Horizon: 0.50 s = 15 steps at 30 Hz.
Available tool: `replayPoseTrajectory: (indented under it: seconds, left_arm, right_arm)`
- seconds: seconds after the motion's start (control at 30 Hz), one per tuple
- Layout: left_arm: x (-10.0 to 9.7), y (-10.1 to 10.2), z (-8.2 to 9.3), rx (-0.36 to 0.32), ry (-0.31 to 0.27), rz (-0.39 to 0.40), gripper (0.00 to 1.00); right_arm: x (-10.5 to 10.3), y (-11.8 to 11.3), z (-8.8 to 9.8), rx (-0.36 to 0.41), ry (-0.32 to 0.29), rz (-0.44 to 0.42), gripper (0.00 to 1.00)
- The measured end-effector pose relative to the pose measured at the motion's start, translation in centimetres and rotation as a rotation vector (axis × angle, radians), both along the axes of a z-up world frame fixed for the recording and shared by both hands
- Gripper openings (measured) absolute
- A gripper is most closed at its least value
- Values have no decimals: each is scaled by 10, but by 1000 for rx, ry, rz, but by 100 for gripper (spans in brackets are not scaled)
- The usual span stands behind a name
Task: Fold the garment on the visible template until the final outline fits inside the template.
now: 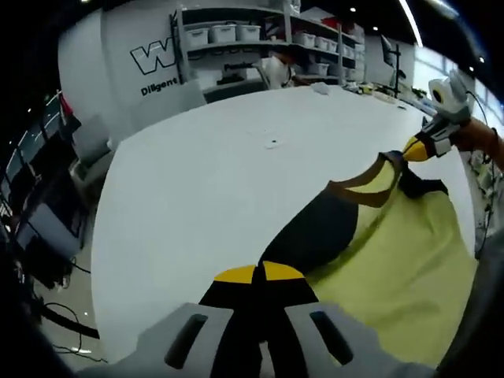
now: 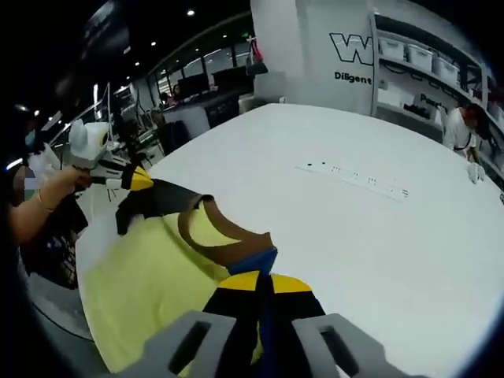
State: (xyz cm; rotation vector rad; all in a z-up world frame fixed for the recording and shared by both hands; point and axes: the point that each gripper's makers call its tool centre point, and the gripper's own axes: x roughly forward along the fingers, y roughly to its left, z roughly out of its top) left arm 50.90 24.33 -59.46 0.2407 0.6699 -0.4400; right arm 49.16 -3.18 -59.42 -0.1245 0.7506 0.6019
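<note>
A yellow garment [image 1: 394, 260] with black sleeves and a brown collar [image 1: 362, 189] is held up by its two shoulders over the near edge of the white table [image 1: 220, 173]. My left gripper [image 1: 258, 274] is shut on one black shoulder. In the left gripper view my right gripper [image 1: 425, 146] pinches the far shoulder. In the right gripper view, my right gripper [image 2: 258, 282] is shut on the dark fabric beside the collar [image 2: 224, 230]. The yellow garment [image 2: 150, 276] stretches across to my left gripper [image 2: 132, 179]. A row of small marks [image 2: 354, 177] lies on the table [image 2: 378, 252].
A small mark [image 1: 273, 143] sits mid-table. Shelves with white bins [image 1: 228, 35] and a person in white [image 2: 461, 126] are beyond the far edge. Chairs and cables [image 1: 55, 236] stand off the table's side. A hand [image 2: 47, 197] holds the left gripper.
</note>
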Motion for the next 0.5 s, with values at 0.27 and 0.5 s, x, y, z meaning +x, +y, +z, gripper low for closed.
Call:
replayPoseTrajectory:
  seconds: [0.27,0.5]
  left_arm:
    - [20,24,3,43,-58,111,4]
    - [36,40,-17,101,-48,183,4]
  right_arm:
    - [39,22,8,18,-50,-13,0]
    - [70,37,-8,58,-35,-52,0]
